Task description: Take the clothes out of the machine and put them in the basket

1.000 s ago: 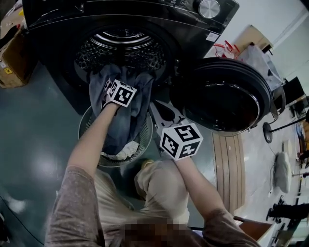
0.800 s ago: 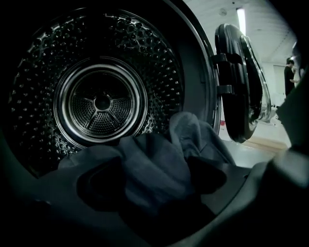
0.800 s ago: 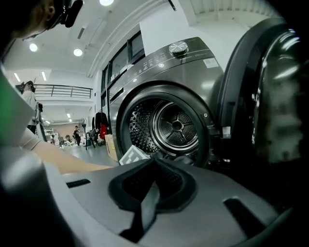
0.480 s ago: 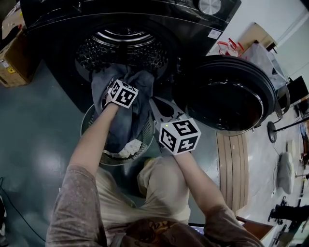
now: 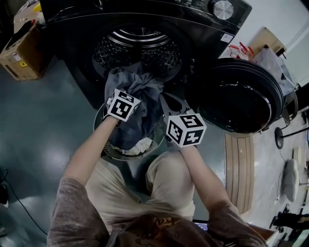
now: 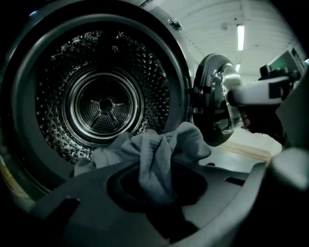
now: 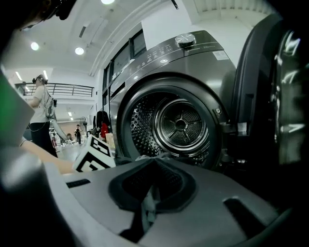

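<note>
Head view, btm ctr: the wearer's bent legs in light trousers, w/ both forearms stretched fwd above them.

Left gripper shows ctr-left in the head view. Its jaws have just been closing and now pinch a bunched fold of the grey-blue garment. Cloth fills the gap btw the jaws and spills over the tips.

Right gripper shows just right of ctr. Its jaws are pressed together on a thin pale strip of cloth; can't tell if that's the same garment.

Under both grippers, ctr of the head view, the round mesh basket stands on the floor w/ a white cloth inside. The garment runs from the lip of the machine's opening down into the basket, so it lies partly in and partly draped over the lip.

Behind, upper ctr: the dark washing machine w/ its perforated metal drum. The door stands swung open at right ctr, and a knob sits top right on the panel.

Upper left, a cardboard box sits on the floor beside the machine. Lower right, a pale wooden board lies below the door.

Far left of the right gripper view, a bystander stands in the bkgd.
</note>
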